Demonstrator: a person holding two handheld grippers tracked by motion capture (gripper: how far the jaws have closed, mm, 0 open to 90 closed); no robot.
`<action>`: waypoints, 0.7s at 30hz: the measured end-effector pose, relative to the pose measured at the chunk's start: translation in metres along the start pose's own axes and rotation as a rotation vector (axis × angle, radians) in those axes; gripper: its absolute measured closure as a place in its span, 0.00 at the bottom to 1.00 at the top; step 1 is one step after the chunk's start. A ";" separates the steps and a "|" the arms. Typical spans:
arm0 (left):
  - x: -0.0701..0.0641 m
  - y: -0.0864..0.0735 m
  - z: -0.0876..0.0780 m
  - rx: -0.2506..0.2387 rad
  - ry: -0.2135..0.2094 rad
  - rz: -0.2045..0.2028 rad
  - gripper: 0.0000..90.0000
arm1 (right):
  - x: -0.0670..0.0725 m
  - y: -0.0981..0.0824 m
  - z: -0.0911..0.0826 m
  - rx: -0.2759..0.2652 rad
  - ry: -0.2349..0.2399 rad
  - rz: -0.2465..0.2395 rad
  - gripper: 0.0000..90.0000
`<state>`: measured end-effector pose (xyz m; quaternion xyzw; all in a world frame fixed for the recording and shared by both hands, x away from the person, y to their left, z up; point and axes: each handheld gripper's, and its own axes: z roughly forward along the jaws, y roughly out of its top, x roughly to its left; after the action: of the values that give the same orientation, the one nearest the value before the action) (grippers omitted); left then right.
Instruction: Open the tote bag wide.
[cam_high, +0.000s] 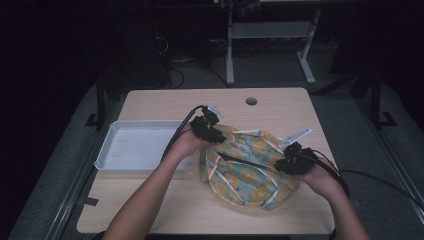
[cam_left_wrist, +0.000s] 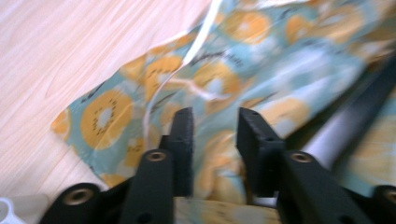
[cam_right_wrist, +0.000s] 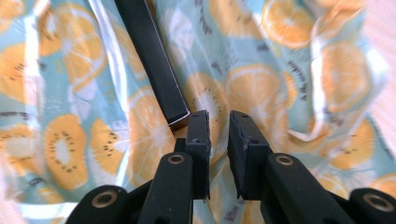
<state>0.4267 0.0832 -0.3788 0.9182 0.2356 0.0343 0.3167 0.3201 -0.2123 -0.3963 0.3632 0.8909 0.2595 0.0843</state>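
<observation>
Cloth (cam_high: 250, 167), teal with orange fruit print, lies bunched on the wooden table (cam_high: 165, 205) just right of a white tray (cam_high: 107, 155). Left gripper (cam_high: 214, 134) sits over its left edge, right gripper (cam_high: 285, 164) over its right. Both jaw pairs stand slightly apart above the fabric, gripping nothing. A dark bar (cam_right_wrist: 152, 56) crosses the cloth.

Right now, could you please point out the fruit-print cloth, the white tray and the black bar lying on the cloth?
fruit-print cloth (cam_high: 250, 175): high view, on its printed middle.
white tray (cam_high: 107, 150): high view, on its left rim.
black bar (cam_right_wrist: 149, 56): right gripper view, on its upper face.
</observation>
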 end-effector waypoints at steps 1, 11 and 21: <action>-0.003 0.000 -0.003 -0.010 -0.010 -0.002 0.76 | 0.000 0.000 -0.004 -0.015 0.010 -0.001 0.84; -0.030 -0.017 -0.028 0.014 -0.083 0.040 0.60 | 0.017 -0.012 -0.015 -0.045 0.102 -0.047 0.72; -0.042 -0.028 -0.040 0.022 -0.045 0.063 0.47 | 0.022 -0.009 -0.003 -0.010 0.114 -0.057 0.62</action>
<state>0.3698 0.1056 -0.3603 0.9291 0.1999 0.0209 0.3105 0.2975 -0.2041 -0.3975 0.3218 0.9030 0.2814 0.0427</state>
